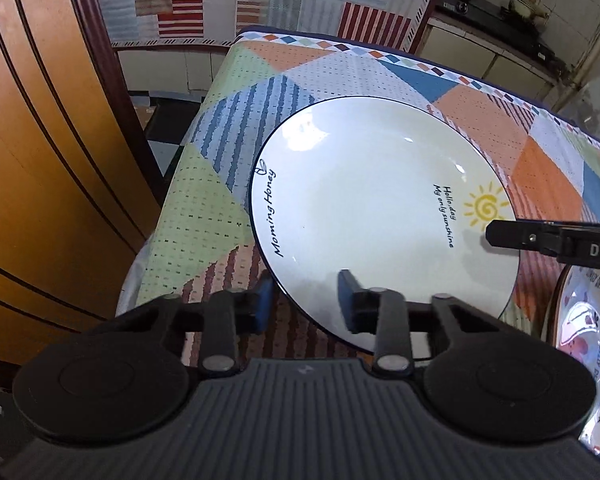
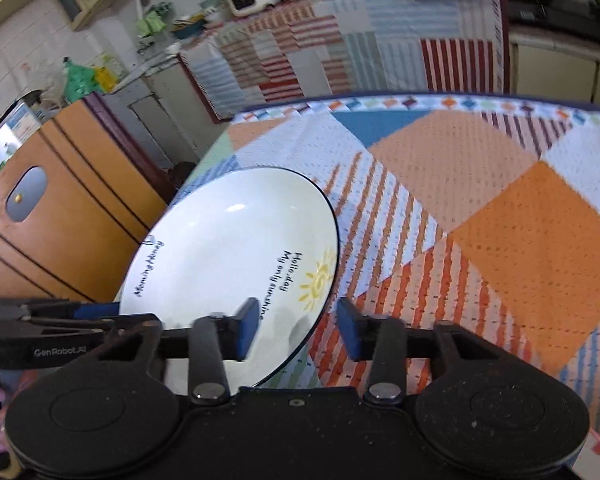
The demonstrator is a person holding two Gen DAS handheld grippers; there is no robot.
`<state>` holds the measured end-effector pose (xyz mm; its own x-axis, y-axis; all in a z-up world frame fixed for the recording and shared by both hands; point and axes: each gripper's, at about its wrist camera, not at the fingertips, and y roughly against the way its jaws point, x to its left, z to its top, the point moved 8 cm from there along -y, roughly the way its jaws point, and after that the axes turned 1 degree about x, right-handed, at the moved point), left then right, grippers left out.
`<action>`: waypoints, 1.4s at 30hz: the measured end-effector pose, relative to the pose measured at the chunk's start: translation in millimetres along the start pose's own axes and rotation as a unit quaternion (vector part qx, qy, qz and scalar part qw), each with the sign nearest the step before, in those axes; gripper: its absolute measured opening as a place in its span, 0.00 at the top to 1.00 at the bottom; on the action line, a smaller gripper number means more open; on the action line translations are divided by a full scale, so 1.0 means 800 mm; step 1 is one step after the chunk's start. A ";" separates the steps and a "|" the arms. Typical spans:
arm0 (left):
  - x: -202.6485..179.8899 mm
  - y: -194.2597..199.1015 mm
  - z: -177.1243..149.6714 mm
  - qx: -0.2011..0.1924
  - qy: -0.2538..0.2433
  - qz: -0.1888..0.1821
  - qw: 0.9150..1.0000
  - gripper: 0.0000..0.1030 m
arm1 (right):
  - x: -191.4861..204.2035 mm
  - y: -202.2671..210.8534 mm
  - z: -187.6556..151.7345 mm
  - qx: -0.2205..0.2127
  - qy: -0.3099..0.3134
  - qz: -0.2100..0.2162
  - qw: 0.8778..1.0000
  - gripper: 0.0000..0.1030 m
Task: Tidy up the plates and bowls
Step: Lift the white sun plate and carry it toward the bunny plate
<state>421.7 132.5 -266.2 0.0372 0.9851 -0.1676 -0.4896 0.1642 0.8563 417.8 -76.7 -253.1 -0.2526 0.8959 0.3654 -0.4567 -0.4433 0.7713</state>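
A white plate (image 1: pixel 372 208) with a dark rim, a yellow sun and "Morning Honey" lettering lies on the patchwork tablecloth (image 1: pixel 220 208). My left gripper (image 1: pixel 305 300) straddles its near-left rim, one blue pad outside the edge and the other on the inner face, shut on it. My right gripper (image 2: pixel 297 332) holds the plate (image 2: pixel 228 248) at the rim by the sun in the same way. One of its black fingers (image 1: pixel 512 237) reaches in over the plate from the right. A second plate (image 1: pixel 588 328), pink-patterned with "Lovely Dear" lettering, lies at the right, touching or nearly touching the white one.
An orange wooden cabinet (image 1: pixel 40 160) stands close to the table's left side, with a checkered floor gap between. Behind the table is a piece of furniture under a striped cloth (image 2: pixel 320 52), and a counter (image 1: pixel 500 56) runs at the far right. Bare tablecloth (image 2: pixel 500 208) spreads right of the plate.
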 end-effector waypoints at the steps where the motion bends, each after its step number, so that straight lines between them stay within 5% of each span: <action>1: 0.002 -0.001 0.000 -0.003 0.005 -0.003 1.000 0.76 | -0.003 -0.005 0.000 0.004 -0.010 0.002 1.000 0.73; 3: 0.007 -0.002 0.000 -0.008 0.019 -0.012 1.000 0.77 | -0.008 -0.012 -0.001 0.008 -0.020 -0.005 1.000 0.85; 10: 0.014 -0.008 0.002 -0.017 0.057 -0.028 0.998 0.78 | -0.016 -0.023 -0.004 0.014 -0.062 0.019 0.998 0.83; 18: 0.010 0.002 -0.002 -0.009 0.049 -0.012 0.999 0.78 | -0.009 -0.018 -0.007 0.029 -0.031 0.028 0.999 0.83; 34: -0.043 0.095 -0.018 -0.061 -0.028 0.001 0.998 0.79 | 0.001 0.068 -0.033 -0.006 -0.009 0.046 0.999 0.81; 42: -0.088 0.174 -0.024 -0.088 -0.070 -0.022 0.993 0.79 | 0.013 0.151 -0.046 -0.045 -0.006 0.044 0.998 0.80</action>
<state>333.9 84.9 -144.4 0.1768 0.9767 -0.1220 -0.6284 0.2074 0.7497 328.8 -122.2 -175.1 -0.2844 0.8535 0.4367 -0.5083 -0.5205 0.6861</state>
